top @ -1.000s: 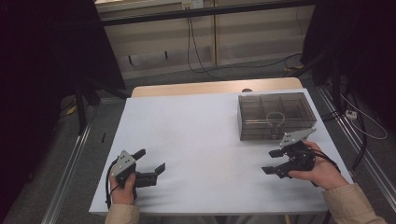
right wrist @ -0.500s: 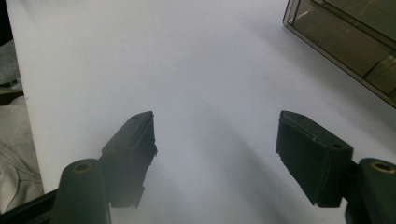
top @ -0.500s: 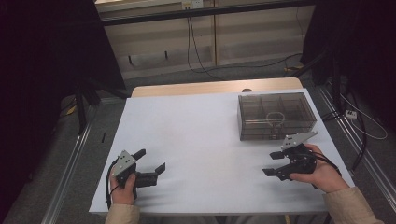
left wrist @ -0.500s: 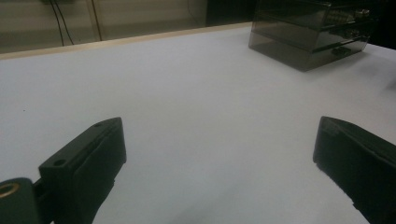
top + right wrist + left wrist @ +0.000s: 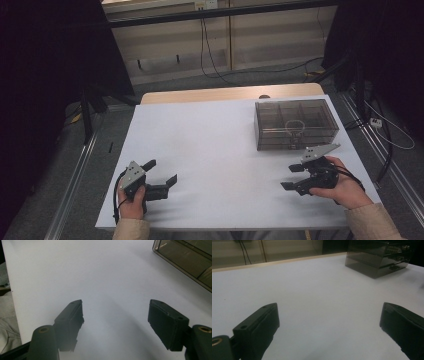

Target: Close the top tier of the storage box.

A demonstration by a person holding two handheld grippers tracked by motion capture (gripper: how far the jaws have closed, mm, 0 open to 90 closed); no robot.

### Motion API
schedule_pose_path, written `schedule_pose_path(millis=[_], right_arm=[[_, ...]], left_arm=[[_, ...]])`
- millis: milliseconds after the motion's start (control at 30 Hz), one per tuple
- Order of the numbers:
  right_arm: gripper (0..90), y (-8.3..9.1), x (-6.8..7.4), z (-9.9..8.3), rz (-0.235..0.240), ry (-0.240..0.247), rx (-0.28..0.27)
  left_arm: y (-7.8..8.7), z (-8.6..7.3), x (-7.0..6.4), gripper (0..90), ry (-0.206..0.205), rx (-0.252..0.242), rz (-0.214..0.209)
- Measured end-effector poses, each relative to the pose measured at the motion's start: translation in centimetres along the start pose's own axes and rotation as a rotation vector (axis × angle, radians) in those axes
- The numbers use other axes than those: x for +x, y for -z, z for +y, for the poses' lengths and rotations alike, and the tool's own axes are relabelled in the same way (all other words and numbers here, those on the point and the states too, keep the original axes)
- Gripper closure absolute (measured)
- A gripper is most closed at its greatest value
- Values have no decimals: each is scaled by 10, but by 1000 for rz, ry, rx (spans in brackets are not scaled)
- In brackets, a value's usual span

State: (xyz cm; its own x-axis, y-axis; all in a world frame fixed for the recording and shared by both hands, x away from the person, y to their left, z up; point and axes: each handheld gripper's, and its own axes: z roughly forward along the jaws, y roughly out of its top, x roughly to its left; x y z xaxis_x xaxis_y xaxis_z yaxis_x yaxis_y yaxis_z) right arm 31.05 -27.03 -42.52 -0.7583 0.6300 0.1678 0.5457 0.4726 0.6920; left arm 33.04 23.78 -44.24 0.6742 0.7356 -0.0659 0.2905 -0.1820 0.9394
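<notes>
White surface [image 5: 225, 150] bare between both grippers. Left gripper [image 5: 162, 174] and right gripper [image 5: 291, 177] jaws spread, holding nothing. Smoked plastic box [image 5: 295, 122] sits just beyond right gripper (lid closed, untouched). Judging nothing started.

One smoky clear box [image 5: 296, 124] sits far right on the white surface [image 5: 215, 145]. Two grippers: one near left [image 5: 162, 172], one near right [image 5: 291, 177]. Two hands hold them.

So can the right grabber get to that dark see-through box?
Probably yes. The right gripper is open, holds nothing, and sits close to the box, with bare white table between them.
</notes>
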Motion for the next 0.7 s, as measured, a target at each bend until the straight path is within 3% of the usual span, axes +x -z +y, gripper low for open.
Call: schedule_pose_path(millis=[700], right_arm=[[289,1,1,-9,-11,-12,-14]], left_arm=[[-1,0,-1,27,7,-1,-1]])
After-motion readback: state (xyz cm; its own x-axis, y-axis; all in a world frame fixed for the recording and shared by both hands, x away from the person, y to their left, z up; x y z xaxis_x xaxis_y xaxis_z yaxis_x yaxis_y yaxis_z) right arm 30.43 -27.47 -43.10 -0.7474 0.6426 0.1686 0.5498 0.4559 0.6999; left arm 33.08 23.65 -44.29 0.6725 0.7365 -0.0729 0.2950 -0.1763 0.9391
